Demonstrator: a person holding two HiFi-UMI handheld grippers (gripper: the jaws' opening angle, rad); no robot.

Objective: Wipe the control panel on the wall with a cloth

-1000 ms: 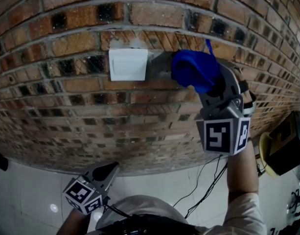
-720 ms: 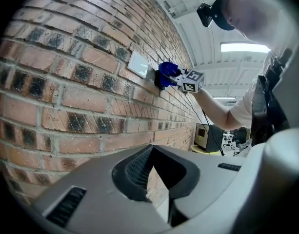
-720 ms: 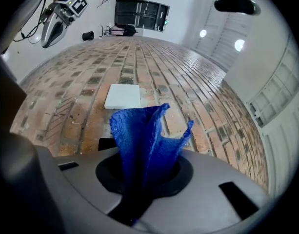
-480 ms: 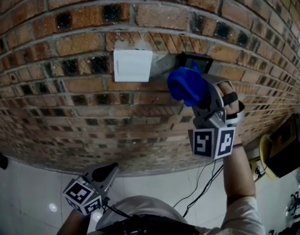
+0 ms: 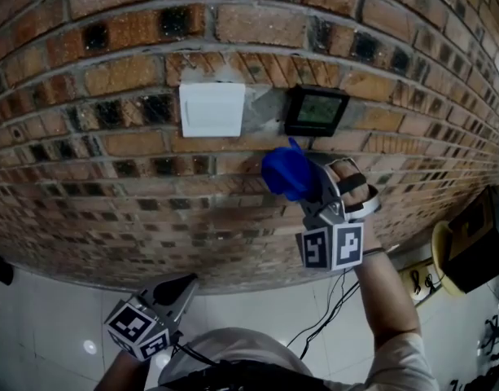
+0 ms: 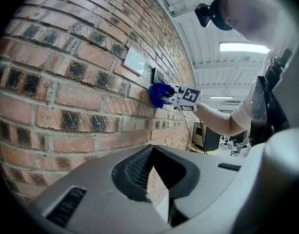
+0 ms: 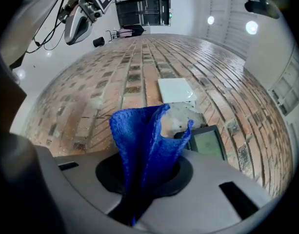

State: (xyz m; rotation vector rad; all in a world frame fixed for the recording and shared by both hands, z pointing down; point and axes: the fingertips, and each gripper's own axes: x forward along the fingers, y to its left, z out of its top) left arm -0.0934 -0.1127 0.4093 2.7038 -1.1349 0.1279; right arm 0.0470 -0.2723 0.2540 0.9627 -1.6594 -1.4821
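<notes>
A small black control panel (image 5: 315, 111) with a greenish screen hangs on the brick wall (image 5: 86, 169); it also shows in the right gripper view as the panel (image 7: 207, 143). My right gripper (image 5: 302, 187) is shut on a blue cloth (image 5: 287, 173), below and left of the panel, with the cloth off the screen. In its own view the cloth (image 7: 142, 145) bunches up from between the jaws. My left gripper (image 5: 180, 287) hangs low near my body, jaws shut with nothing in them, away from the panel.
A white switch plate (image 5: 212, 109) sits just left of the panel, with a grey mortar patch between them. Black cables (image 5: 340, 304) trail down by the wall's foot. A yellow and black box (image 5: 469, 247) stands at the right on the white floor.
My right gripper has dropped down and left with the cloth. The panel, covered by the cloth a second ago, is now fully uncovered. The left gripper has stayed put.
</notes>
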